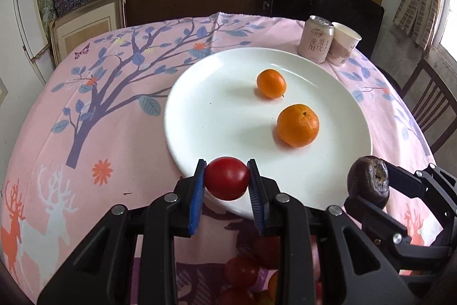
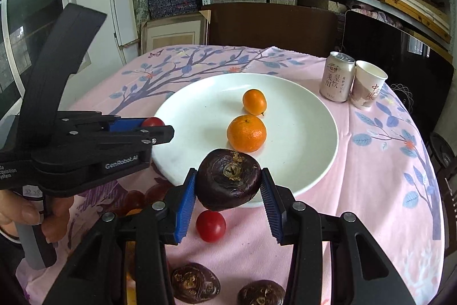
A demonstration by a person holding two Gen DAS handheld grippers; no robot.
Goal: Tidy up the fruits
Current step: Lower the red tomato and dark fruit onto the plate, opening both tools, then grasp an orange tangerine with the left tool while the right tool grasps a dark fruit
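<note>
At the near rim of the white plate: both grippers loaded.
The left gripper is clamped tight on a red tomato; the right gripper pinches a dark water chestnut (jaws partly spread). Two oranges sit mid-plate; another tomato lies lower centre on the cloth.

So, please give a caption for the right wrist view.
Right gripper holding a dark purple water chestnut above the white round plate.
</note>
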